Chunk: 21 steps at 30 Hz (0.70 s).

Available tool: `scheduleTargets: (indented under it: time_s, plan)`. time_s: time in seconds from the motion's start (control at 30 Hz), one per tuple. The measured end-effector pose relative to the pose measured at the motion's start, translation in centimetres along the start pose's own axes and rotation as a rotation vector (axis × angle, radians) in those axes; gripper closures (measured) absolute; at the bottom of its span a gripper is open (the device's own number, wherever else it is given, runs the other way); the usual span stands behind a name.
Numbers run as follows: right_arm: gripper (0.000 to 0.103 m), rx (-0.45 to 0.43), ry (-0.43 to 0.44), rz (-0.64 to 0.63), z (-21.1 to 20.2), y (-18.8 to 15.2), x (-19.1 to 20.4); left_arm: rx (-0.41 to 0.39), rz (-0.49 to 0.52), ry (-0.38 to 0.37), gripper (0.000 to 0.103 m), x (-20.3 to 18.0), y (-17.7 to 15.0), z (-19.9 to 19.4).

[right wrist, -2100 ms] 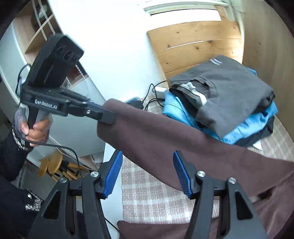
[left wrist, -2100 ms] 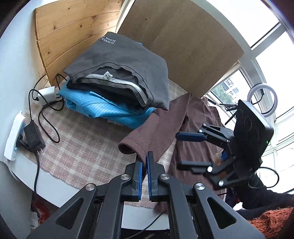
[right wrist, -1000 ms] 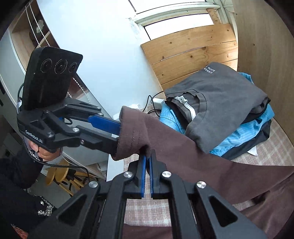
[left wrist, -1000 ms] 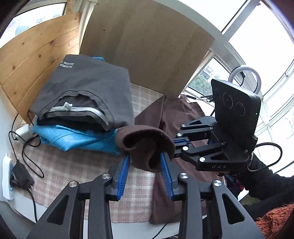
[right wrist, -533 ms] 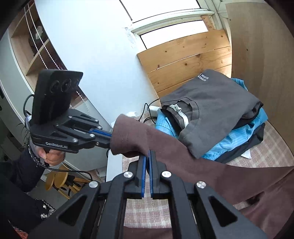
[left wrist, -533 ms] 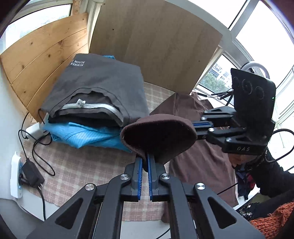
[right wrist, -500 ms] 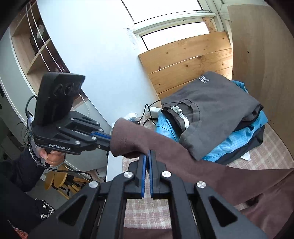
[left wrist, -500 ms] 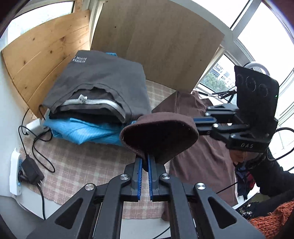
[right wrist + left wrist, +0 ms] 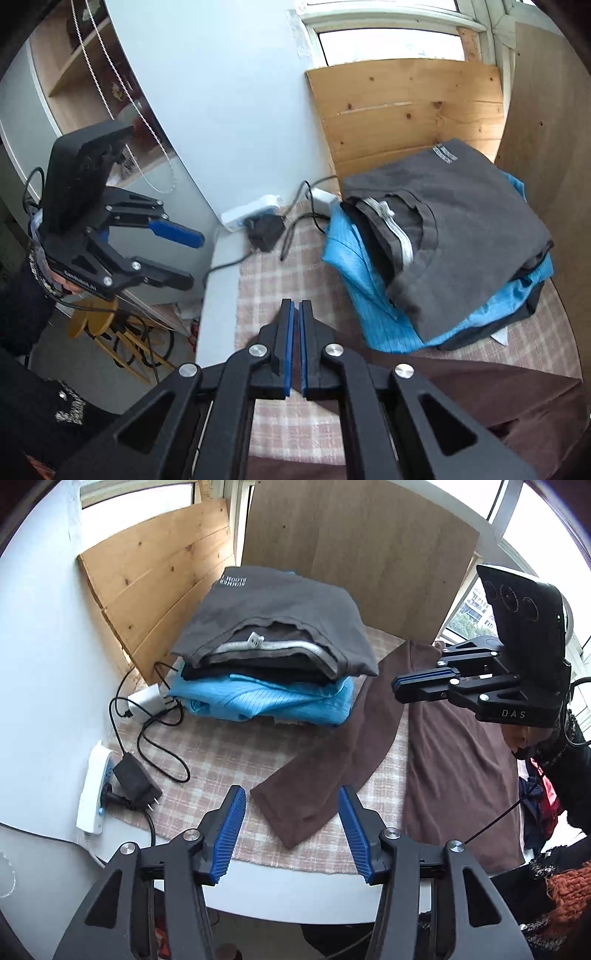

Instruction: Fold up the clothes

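Left wrist view: above the surface's [image 9: 258, 864] near edge, facing the board-lined corner, looking steeply down. Right wrist view: low over the brown garment [image 9: 461, 384], facing leftward toward the white wall. Both share the folded clothes stack [image 9: 273, 653] [image 9: 461, 236] (also the power strip [image 9: 92, 786] [image 9: 251, 214]).

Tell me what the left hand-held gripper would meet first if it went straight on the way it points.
Probably the brown sleeve. The left hand-held gripper is open, and the sleeve end lies flat on the checked cloth between its fingers. Depth is unclear in this fisheye view.
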State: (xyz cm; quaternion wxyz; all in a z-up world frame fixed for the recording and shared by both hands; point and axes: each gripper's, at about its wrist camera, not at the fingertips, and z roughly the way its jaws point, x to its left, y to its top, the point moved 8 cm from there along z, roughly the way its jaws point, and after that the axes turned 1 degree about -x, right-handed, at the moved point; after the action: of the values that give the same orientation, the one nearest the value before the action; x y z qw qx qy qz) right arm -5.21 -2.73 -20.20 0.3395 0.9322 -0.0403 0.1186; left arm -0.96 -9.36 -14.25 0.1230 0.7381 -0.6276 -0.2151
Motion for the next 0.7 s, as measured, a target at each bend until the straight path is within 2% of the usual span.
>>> scheduleTargets:
  time_s: [0.17,0.27,0.37,0.43,0.6,0.7]
  plan:
    - [0.099,0.104,-0.061,0.164,1.1,-6.6,-4.3,0.125,0.001,0.011,0.053,0.8,-3.4,6.6]
    - [0.098,0.108,-0.125,0.320,-0.4,-10.2,-8.5,0.193,-0.013,-0.017,0.053,0.3,-5.3,10.1]
    - [0.083,0.076,-0.201,0.523,-3.3,-13.8,-13.7,0.242,0.011,-0.006,0.053,-0.4,-7.0,12.1]
    - [0.079,0.057,-0.230,0.622,-5.1,-15.9,-16.4,0.245,-0.010,-0.014,0.053,-0.3,-7.2,12.4]
    - [0.074,0.026,-0.262,0.656,-5.6,-15.9,-19.5,0.253,-0.062,-0.035,0.053,-0.1,-7.9,13.3]
    - [0.070,0.008,-0.264,0.661,-4.9,-14.9,-21.1,0.253,-0.084,-0.047,0.060,-0.1,-8.1,13.6]
